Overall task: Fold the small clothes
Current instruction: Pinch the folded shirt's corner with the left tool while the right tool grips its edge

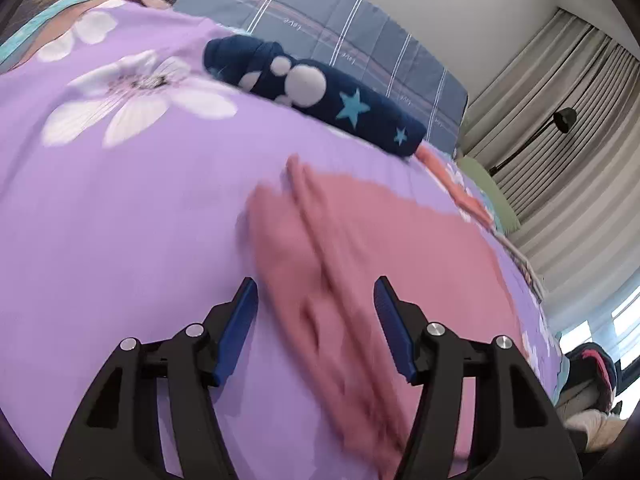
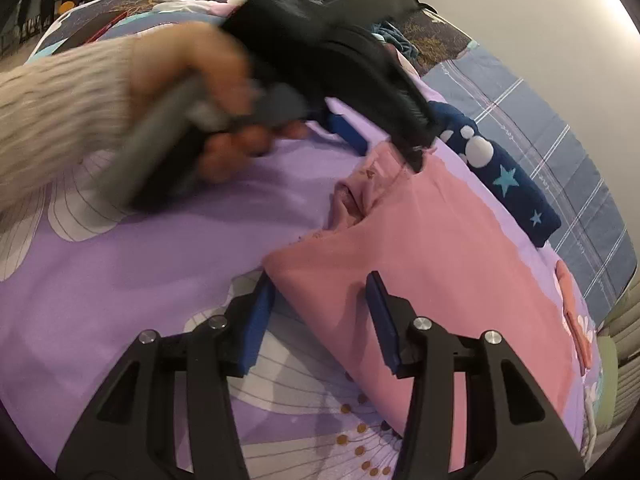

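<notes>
A pink garment (image 1: 360, 240) (image 2: 440, 260) lies partly folded on a purple flowered bedsheet (image 1: 120, 220) (image 2: 140, 272). In the left wrist view, which is blurred, my left gripper (image 1: 316, 284) stands open just above the sheet, with a bunched pink fold between its blue pads and not pinched. The right wrist view shows that same left gripper (image 2: 380, 148) over the garment's far end, held by a hand in a cream knit sleeve (image 2: 52, 120). My right gripper (image 2: 320, 280) is open astride the garment's near corner, and its right pad stands off the cloth.
A folded navy garment with white dots and blue stars (image 1: 320, 92) (image 2: 508, 184) lies just beyond the pink one. Behind it is a grey-blue checked quilt (image 1: 320, 12) (image 2: 560, 140). A smaller pink piece (image 2: 572, 308) lies at the bed's right edge. Curtains and a black floor lamp (image 1: 564, 118) stand beyond.
</notes>
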`<move>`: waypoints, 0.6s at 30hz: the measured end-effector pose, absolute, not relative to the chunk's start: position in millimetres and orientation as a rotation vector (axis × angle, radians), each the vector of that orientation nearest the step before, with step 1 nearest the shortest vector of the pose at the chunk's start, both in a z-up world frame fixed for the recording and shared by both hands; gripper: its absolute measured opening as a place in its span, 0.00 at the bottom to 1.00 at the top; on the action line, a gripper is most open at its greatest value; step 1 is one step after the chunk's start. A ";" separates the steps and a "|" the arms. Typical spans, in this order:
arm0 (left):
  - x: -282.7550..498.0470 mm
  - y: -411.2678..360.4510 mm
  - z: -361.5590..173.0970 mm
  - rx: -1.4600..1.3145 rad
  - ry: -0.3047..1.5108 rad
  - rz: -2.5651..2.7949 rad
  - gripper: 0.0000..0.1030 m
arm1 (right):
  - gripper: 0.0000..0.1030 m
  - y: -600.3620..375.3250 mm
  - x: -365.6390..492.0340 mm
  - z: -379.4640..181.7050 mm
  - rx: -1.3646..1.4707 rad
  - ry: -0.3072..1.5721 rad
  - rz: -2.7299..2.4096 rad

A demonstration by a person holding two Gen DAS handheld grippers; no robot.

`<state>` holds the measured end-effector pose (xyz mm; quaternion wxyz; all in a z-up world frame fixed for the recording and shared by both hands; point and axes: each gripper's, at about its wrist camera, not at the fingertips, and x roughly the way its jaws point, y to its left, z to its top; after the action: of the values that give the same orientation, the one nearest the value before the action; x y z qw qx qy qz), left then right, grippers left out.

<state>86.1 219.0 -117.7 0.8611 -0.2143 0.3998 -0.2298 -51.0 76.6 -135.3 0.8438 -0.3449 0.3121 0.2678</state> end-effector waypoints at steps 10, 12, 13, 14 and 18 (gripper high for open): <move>108.3 214.5 -103.9 -0.480 0.782 -0.465 0.06 | 0.05 80.2 -34.2 -134.3 -0.646 0.708 0.578; 99.3 213.4 -95.6 -0.440 0.766 -0.460 0.06 | 0.05 74.2 -43.3 -121.9 -0.593 0.692 0.605; 97.8 213.0 -96.9 -0.419 0.771 -0.447 0.07 | 0.05 73.6 -48.7 -117.6 -0.597 0.672 0.612; 99.4 213.7 -104.5 -0.405 0.797 -0.427 0.07 | 0.05 75.0 -54.4 -116.3 -0.616 0.654 0.619; 107.4 224.0 -127.0 -0.512 0.841 -0.429 0.09 | 0.05 81.2 -46.4 -139.3 -0.664 0.721 0.623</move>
<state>107.4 224.0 -127.0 0.8592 -0.2441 0.4006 -0.2044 -46.4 81.2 -139.3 0.8363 -0.3135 0.3404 0.2941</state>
